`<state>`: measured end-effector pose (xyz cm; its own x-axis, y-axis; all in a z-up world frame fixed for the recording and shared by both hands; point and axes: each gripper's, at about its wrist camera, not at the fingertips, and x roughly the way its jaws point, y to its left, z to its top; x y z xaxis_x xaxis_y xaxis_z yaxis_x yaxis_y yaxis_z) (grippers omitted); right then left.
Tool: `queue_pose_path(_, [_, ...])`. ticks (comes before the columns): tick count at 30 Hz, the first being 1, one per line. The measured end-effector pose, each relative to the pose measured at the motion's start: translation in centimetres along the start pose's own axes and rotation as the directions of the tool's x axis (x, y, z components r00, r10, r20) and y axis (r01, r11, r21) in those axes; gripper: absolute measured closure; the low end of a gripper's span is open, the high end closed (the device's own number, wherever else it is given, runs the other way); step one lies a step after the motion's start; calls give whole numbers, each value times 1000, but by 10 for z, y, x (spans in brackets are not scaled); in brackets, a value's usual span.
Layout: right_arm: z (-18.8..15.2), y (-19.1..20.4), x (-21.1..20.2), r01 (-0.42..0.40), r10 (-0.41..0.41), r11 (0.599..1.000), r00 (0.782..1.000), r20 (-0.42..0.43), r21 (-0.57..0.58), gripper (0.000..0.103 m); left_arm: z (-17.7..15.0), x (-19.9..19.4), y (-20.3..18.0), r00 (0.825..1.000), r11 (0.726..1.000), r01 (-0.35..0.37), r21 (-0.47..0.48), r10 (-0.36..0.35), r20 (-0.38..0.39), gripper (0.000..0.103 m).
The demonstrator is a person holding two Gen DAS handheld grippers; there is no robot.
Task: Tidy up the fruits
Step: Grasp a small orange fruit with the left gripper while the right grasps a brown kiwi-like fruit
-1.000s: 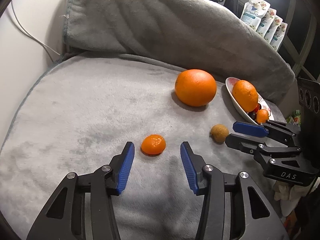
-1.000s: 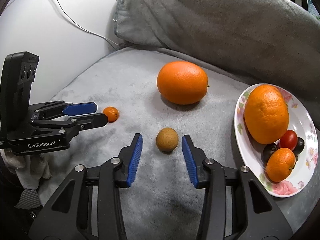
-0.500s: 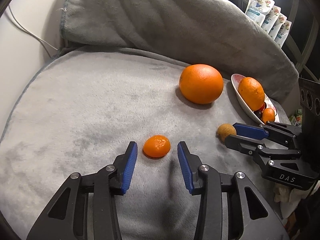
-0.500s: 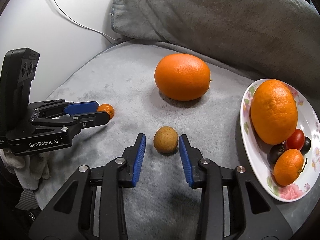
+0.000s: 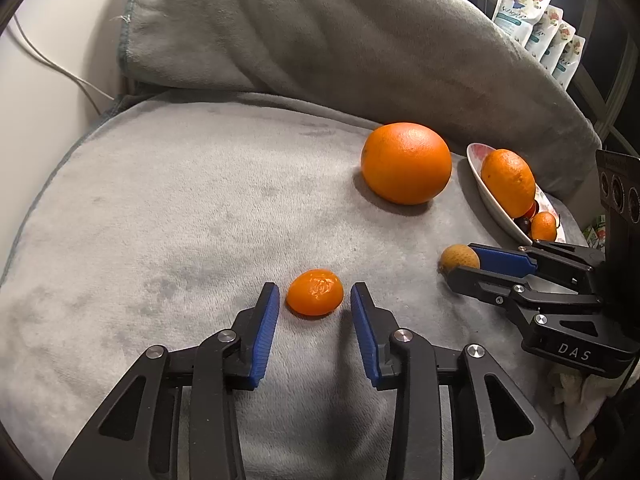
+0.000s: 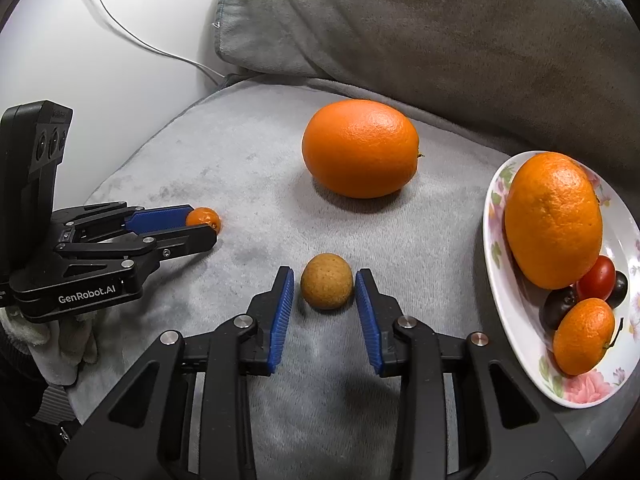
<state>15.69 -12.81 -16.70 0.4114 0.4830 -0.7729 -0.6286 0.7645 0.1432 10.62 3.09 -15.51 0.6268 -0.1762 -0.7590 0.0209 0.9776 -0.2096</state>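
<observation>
A small orange mandarin (image 5: 315, 292) lies on the grey blanket between the fingers of my left gripper (image 5: 315, 294), which is open around it with small gaps on both sides. A small round brown fruit (image 6: 327, 286) lies between the fingers of my right gripper (image 6: 325, 282), also open and not touching. A large orange (image 6: 360, 148) sits further back on the blanket. A floral plate (image 6: 493, 240) at the right holds another orange (image 6: 554, 218), a small mandarin (image 6: 583, 335), a red tomato and dark fruits.
A grey cushion (image 5: 320, 40) rises behind the blanket. A white wall with a cable (image 6: 132, 36) is at the left. Pouches (image 5: 536, 28) stand at the far right. The plate also shows in the left wrist view (image 5: 490, 196).
Both grippers have moved forward, so each small fruit now lies between its gripper's fingers. The jaws have narrowed slightly. No fruit has moved.
</observation>
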Motion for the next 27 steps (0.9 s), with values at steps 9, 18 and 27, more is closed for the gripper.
queue_pose_path(9, [1, 0, 2, 0, 0, 1000, 1000, -5, 3, 75, 0, 1, -1, 1000, 1000, 0, 1, 0, -1, 76])
queue_pose_path(18, [0, 0, 2, -2, 2, 1000, 1000, -2, 4, 76, 0, 1, -1, 1000, 1000, 0, -1, 0, 2, 77])
queue_pose_path(27, [0, -2, -9, -7, 6, 1000, 999, 33, 16, 76, -1, -7, 2, 1000, 1000, 11, -10, -11, 21, 77])
